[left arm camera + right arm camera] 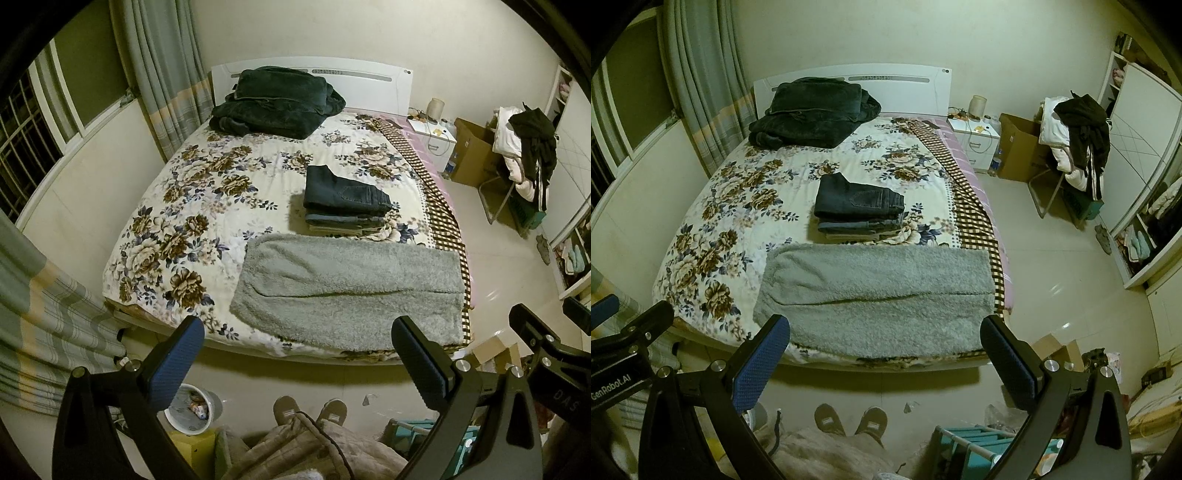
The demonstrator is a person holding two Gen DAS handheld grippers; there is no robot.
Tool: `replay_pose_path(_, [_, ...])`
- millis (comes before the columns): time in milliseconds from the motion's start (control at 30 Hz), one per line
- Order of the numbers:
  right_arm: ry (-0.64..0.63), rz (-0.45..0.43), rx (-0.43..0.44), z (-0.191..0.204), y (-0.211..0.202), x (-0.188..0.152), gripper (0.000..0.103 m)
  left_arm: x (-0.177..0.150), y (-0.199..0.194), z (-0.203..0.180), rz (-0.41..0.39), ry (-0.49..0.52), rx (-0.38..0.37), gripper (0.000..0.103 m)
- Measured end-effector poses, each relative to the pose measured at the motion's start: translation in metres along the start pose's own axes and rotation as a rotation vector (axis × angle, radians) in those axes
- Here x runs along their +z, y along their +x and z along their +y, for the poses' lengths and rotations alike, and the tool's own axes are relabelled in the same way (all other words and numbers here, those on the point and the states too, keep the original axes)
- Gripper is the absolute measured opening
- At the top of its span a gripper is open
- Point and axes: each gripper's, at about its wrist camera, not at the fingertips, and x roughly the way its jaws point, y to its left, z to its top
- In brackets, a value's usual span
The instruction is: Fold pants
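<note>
The grey fleece pants (347, 291) lie flat along the foot edge of the bed (177, 206), at 12 o'clock from both grippers, with the stack of folded jeans (345, 201) just beyond. A pinch on only the top layer would likely skew the fold, or drag the pants off the edge. The left gripper (295, 354) and right gripper (886, 350) both hover wide open, holding and touching nothing.

From my remote feed, the folded pile of jeans (347, 199) hides its lower layers, so I cannot count them. The grey fleece pants (347, 291) drape past the bed (166, 206) edge, their hem out of sight. Items on the nightstand (436, 138) are too small to identify. The wardrobe (1145, 206) is cut off at the frame's right.
</note>
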Motion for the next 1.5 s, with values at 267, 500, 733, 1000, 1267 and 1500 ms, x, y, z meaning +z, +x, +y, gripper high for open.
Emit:
replay_pose_path(267, [0.003, 0.001, 0.000, -0.001, 0.000, -0.001, 0.103, -0.002, -0.002, -0.001, -0.002, 0.001, -0.003, 0.103])
replay_pose_path(500, [0.006, 0.007, -0.007, -0.001, -0.001, -0.007, 0.103, -0.006, -0.005, -0.011, 0.007, 0.006, -0.013, 0.103])
replay_pose_path(733, [0.022, 0.027, -0.017, 0.009, 0.003, -0.008, 0.103, 0.001, 0.001, -0.010, 0.020, 0.017, -0.027, 0.103])
replay_pose_path(1000, [0.076, 0.042, -0.039, 0.017, 0.035, 0.005, 0.103, 0.027, 0.044, 0.011, 0.007, 0.024, -0.025, 0.103])
replay_pose_path(1267, [0.204, 0.109, -0.078, -0.014, 0.163, 0.050, 0.103, 0.089, 0.168, 0.031, 0.068, -0.107, 0.104, 0.103])
replay_pose_path(1500, [0.352, 0.273, -0.084, -0.095, 0.351, 0.101, 0.103, 0.136, 0.330, 0.036, 0.292, -0.292, 0.185, 0.103])
